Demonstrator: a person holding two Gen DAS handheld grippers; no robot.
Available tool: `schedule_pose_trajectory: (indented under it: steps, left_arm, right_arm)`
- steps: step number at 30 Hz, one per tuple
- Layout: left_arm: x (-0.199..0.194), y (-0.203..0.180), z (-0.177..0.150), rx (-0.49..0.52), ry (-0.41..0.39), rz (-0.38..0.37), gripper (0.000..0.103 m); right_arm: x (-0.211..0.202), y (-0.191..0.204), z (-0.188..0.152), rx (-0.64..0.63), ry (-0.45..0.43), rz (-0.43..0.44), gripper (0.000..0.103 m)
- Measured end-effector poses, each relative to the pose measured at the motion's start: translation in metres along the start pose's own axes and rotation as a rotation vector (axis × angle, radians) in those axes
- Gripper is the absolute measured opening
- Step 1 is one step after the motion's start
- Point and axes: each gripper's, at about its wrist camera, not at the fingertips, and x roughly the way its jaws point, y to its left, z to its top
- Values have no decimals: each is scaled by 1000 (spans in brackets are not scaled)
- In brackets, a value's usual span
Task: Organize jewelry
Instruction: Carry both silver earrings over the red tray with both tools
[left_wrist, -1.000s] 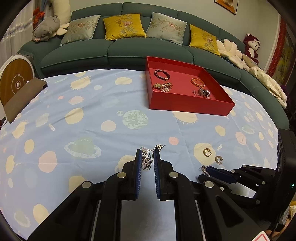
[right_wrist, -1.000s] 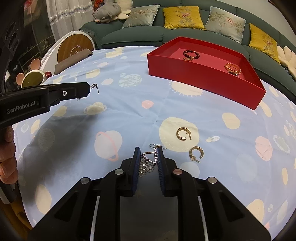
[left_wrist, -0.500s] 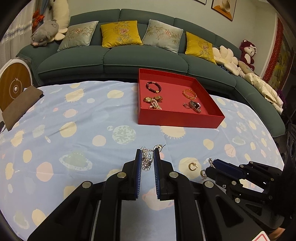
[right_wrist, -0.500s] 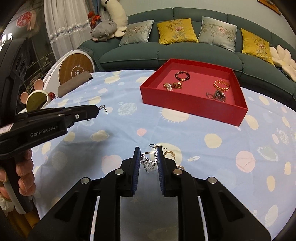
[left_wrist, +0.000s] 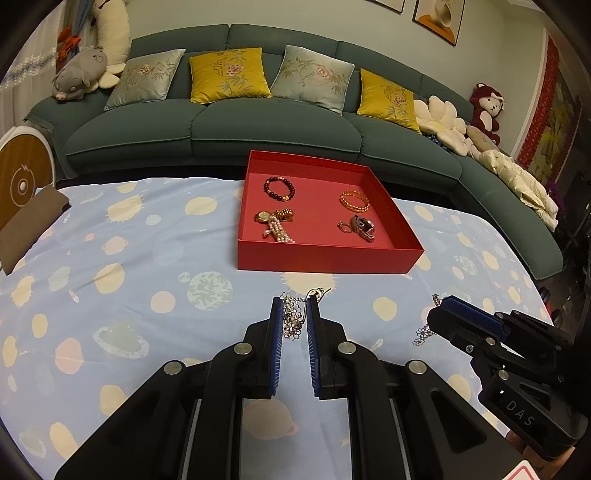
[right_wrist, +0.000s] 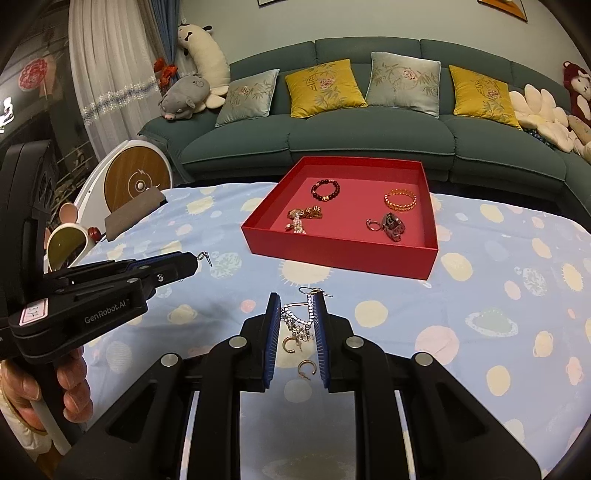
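My left gripper (left_wrist: 294, 306) is shut on a silver dangling earring (left_wrist: 292, 322), held above the blue patterned cloth. My right gripper (right_wrist: 295, 306) is shut on a matching silver rhinestone earring (right_wrist: 297, 321), whose hook sticks out past the fingertips. In the left wrist view the right gripper (left_wrist: 445, 305) hangs at the right with its earring (left_wrist: 421, 335) dangling below. Two gold hoop earrings (right_wrist: 290, 344) lie on the cloth under the right gripper. Ahead of both stands the red tray (left_wrist: 328, 260), which holds a dark bead bracelet (left_wrist: 279, 188), a gold bracelet (left_wrist: 354, 201), a gold watch with pearls (left_wrist: 275, 223) and a dark watch (left_wrist: 362, 226).
A green sofa (left_wrist: 273, 136) with cushions and plush toys runs behind the table. A brown pad (left_wrist: 29, 221) lies at the table's left edge beside a round wooden disc (left_wrist: 22, 181). A person's hand (right_wrist: 74, 387) grips the left gripper's handle.
Both grippers have risen from the cloth with their earrings still held. The gold hoops stayed on the cloth and now show below the right gripper's fingers.
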Motion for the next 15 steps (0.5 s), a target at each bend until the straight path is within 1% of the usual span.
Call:
schedule_pose_trajectory:
  steps: [9, 15]
  left_arm:
    - [-6, -7, 16, -22, -40, -16, 10]
    - [-12, 0, 26, -32, -68, 0, 10]
  right_arm:
    - [-21, -24, 19, 47, -70, -27, 17]
    - [-37, -48, 34, 84, -122, -61, 17]
